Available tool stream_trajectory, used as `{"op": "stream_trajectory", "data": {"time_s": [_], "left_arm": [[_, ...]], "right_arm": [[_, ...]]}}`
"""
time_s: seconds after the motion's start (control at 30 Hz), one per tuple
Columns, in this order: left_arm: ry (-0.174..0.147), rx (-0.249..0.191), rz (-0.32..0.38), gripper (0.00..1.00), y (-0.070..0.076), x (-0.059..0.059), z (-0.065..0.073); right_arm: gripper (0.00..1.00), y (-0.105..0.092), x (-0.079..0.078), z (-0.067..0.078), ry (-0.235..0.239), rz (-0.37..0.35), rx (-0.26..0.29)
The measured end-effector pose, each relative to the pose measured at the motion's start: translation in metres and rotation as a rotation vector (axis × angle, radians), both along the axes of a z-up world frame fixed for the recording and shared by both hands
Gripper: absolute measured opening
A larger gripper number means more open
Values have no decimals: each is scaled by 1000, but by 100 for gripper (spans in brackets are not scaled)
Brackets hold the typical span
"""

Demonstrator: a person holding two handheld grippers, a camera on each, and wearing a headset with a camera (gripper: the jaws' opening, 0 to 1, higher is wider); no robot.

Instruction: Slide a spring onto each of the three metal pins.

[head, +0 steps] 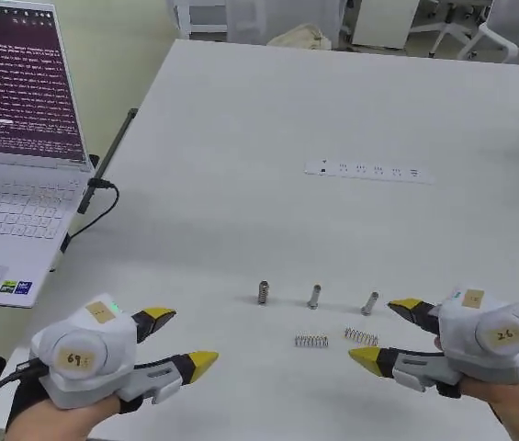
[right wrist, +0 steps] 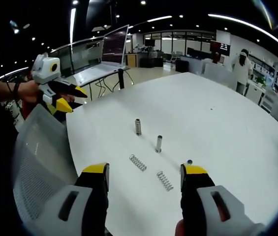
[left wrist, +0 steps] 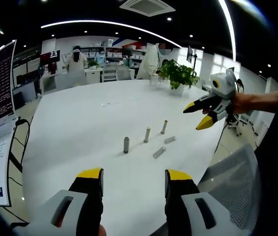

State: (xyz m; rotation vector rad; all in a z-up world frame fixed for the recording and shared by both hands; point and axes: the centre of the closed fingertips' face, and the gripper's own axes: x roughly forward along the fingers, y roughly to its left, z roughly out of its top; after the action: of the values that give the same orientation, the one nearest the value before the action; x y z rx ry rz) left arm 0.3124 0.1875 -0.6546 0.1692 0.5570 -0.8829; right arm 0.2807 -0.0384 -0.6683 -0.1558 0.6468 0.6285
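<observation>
Three short metal pins stand in a row on the white table (head: 241, 138). The left pin (head: 263, 292) (left wrist: 126, 144) (right wrist: 138, 126) carries a spring around it. The middle pin (head: 314, 296) (left wrist: 147, 134) (right wrist: 158, 143) and the right pin (head: 369, 303) (left wrist: 164, 127) (right wrist: 189, 162) are bare. Two loose springs (head: 311, 342) (head: 361, 337) lie flat just in front of them. My left gripper (head: 181, 338) (left wrist: 134, 174) (right wrist: 70, 98) hovers open at the near left. My right gripper (head: 385, 332) (right wrist: 145, 169) (left wrist: 202, 114) is open beside the right spring, holding nothing.
An open laptop (head: 11, 138) sits off the table's left edge with a black cable (head: 94, 197) running to it. A white power strip (head: 365, 171) lies farther back on the table. A grey mesh chair (right wrist: 40, 162) stands at the near edge.
</observation>
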Motion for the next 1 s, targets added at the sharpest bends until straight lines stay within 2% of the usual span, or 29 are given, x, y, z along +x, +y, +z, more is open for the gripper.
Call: {"op": "stream_trajectory", "data": {"time_s": [0.43,0.67,1.0], "left_arm": [[3,6,-25,46,-6,-1,-1],[3,6,-45,46,-14,1,0],[3,-3,-80,48,-32,2,1]], "right_arm": [[61,-16,-22,-1,-2,-93,39],[63,-17,-26,-5,10,-105,47],[64,-21,-27,-2,13,-117,57]]}}
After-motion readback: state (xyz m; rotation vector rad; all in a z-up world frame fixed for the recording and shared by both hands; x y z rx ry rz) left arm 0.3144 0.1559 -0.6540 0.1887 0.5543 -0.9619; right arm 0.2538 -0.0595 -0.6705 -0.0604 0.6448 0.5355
